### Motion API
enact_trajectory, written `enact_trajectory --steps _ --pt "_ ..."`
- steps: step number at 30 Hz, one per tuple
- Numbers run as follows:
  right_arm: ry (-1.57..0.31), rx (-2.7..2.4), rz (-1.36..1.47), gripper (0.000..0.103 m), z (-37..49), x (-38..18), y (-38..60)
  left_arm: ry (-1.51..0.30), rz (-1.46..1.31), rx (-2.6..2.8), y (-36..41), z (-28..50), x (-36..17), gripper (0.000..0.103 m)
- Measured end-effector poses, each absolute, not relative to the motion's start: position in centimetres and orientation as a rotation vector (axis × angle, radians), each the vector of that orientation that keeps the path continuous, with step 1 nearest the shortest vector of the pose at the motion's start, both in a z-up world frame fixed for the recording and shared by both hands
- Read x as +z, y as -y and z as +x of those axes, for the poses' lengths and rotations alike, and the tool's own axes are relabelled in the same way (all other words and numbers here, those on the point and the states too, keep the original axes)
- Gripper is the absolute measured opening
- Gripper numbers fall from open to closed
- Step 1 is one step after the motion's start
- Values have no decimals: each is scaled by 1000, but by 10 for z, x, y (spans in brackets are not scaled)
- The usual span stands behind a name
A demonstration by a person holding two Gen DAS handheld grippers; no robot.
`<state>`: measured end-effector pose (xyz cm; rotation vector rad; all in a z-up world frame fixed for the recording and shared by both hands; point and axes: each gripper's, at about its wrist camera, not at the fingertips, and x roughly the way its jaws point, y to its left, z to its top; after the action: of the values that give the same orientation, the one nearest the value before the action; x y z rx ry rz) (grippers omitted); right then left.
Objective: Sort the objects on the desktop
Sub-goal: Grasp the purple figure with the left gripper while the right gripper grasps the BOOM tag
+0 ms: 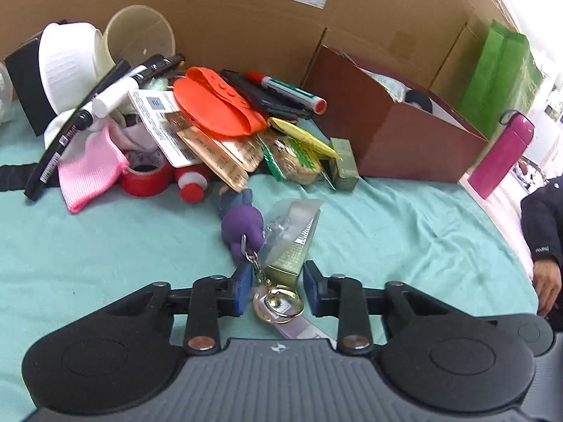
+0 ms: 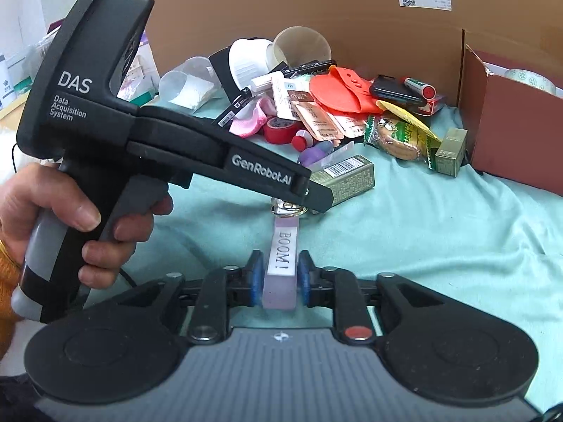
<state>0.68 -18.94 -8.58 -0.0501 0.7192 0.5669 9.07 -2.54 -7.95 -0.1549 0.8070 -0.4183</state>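
Note:
A keychain lies on the teal cloth: a purple toy figure (image 1: 242, 227), a gold key ring (image 1: 279, 303) and a lilac tag reading "BOOM!" (image 2: 283, 263). My left gripper (image 1: 278, 290) is open, its blue pads either side of the gold ring and above it. It shows in the right wrist view as the black tool over the ring (image 2: 288, 207). My right gripper (image 2: 280, 278) is shut on the lilac tag. A green-gold box (image 1: 293, 253) lies beside the purple toy.
A pile sits behind: orange silicone pouch (image 1: 218, 105), markers (image 1: 285, 89), red tape (image 1: 146, 176), pink cloth (image 1: 89, 172), snack packets (image 1: 299, 158), cups (image 1: 140, 35). A brown box (image 1: 387, 130) stands right, with a pink bottle (image 1: 501, 156). Cardboard walls close the back.

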Motion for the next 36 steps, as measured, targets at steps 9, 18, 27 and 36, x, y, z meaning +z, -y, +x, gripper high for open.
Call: enact_trajectory --steps 9,18,27,36 --pt "-708 617 -156 25 8 -88 178 -818 -106 -462 23 78 -75 28" --pt "-742 690 -168 21 -16 -83 195 -788 -167 -412 -4 63 -65 56" --pt "-730 661 -198 45 -11 -82 175 -767 -219 -430 9 94 -47 68" --pt "-738 647 -181 45 -9 -81 176 -862 -156 -382 22 125 -69 31"
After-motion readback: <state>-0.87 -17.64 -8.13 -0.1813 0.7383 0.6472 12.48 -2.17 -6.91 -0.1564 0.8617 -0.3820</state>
